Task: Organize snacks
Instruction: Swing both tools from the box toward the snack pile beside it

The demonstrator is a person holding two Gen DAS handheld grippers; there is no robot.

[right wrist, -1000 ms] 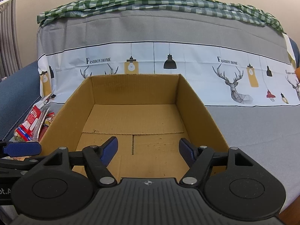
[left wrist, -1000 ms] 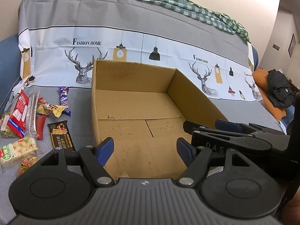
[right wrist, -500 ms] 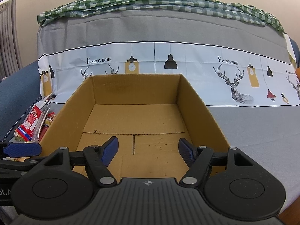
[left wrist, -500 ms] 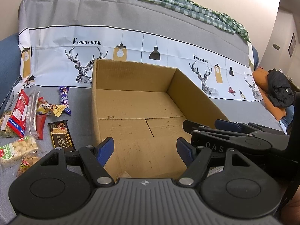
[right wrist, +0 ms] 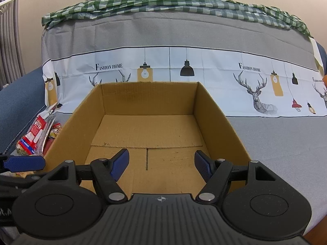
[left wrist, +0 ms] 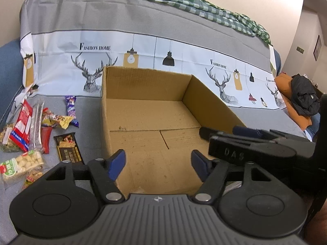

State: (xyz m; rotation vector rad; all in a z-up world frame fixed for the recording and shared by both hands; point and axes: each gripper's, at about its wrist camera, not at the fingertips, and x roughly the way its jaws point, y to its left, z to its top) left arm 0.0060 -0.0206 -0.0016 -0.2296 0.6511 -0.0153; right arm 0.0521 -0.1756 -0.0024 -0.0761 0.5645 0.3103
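An open, empty cardboard box [left wrist: 143, 85] stands on the grey cloth; it fills the right wrist view [right wrist: 147, 94] too. Several snack packets lie left of it: a red packet [left wrist: 21, 126], a dark chocolate bar [left wrist: 68, 148], a purple candy [left wrist: 71, 108], a yellow wrapper [left wrist: 61, 120] and a clear nut pack [left wrist: 20, 164]. My left gripper [left wrist: 158, 164] is open and empty over the box's near left wall. My right gripper [right wrist: 161, 164] is open and empty over the box's near edge. The right gripper also shows at the right in the left wrist view [left wrist: 245, 140].
The cloth-covered sofa back with deer and lamp prints [right wrist: 255, 85] rises behind the box. A green checked cloth [right wrist: 163, 2] lies on top. A black garment on an orange cushion [left wrist: 302, 100] sits far right. Bare grey cloth [right wrist: 276, 138] lies right of the box.
Both grippers have stayed open and almost still. The left wrist view has drifted very slightly.
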